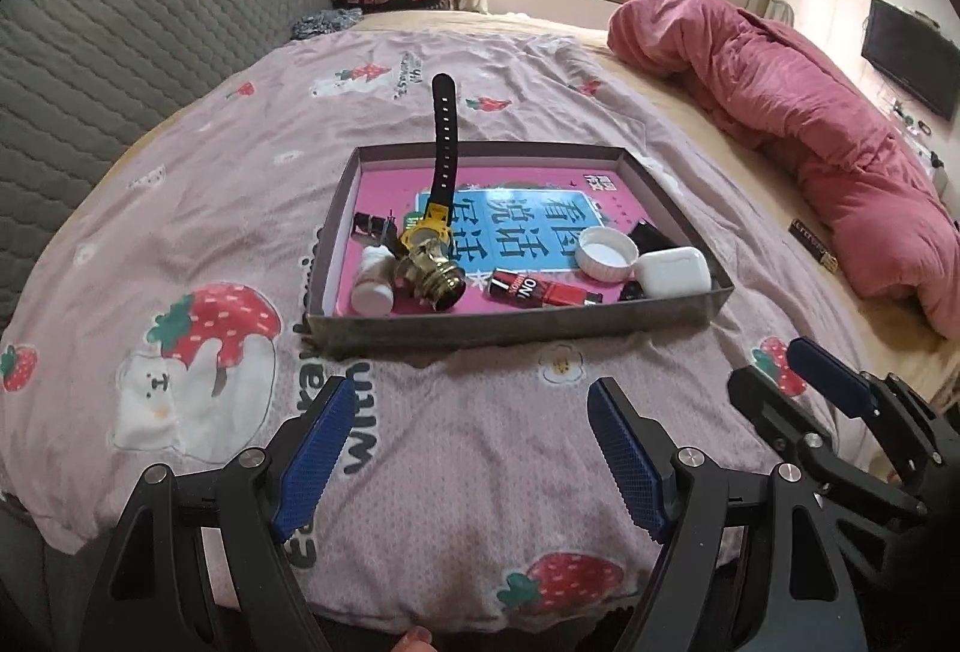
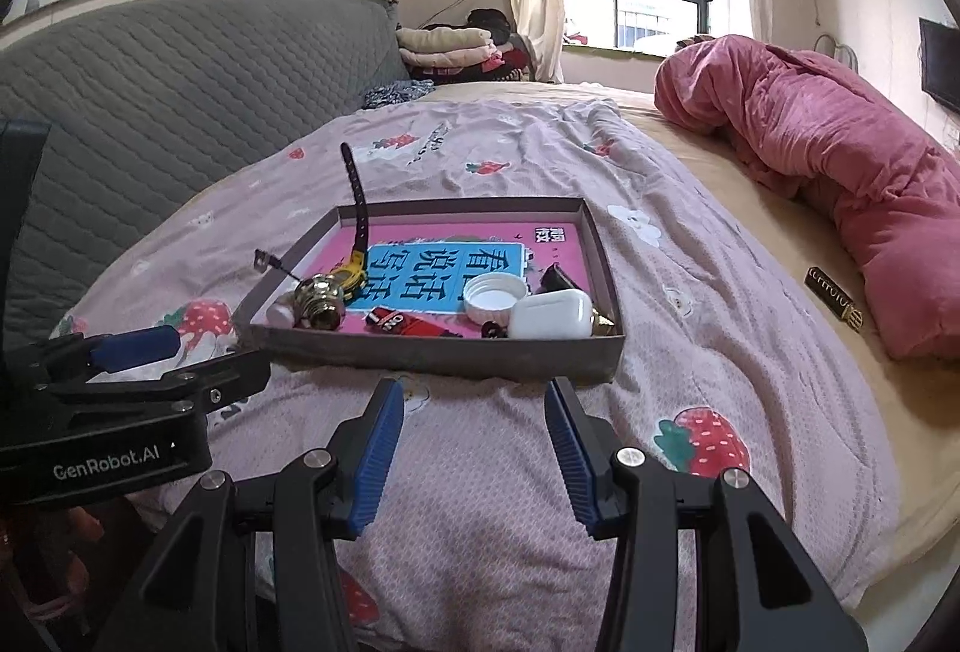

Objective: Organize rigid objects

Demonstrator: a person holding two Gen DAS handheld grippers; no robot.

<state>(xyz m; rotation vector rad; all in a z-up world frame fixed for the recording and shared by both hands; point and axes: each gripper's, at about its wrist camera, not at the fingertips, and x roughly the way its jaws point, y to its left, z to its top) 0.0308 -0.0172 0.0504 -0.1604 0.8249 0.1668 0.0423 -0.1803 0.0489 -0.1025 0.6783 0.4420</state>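
Note:
A shallow cardboard box point(image 1: 516, 331) lies on the strawberry-print bedspread. Inside it are a yellow watch with a black strap point(image 1: 445, 142), a brass lamp socket point(image 1: 432, 275), a small white bottle point(image 1: 372, 287), a red lighter point(image 1: 540, 289), a white cap point(image 1: 606, 253) and a white earbud case point(image 1: 672, 271). My left gripper point(image 1: 474, 385) is open and empty, just short of the box's near wall. My right gripper point(image 2: 474, 385) is also open with nothing between its pads, in front of the box point(image 2: 432, 352). Each gripper shows at the edge of the other's view.
A rolled pink quilt point(image 1: 810, 124) lies along the right side of the bed. Beside it a small dark object point(image 2: 834, 298) sits on the tan sheet. A grey quilted headboard point(image 1: 120, 52) runs along the left. Folded clothes are stacked far back.

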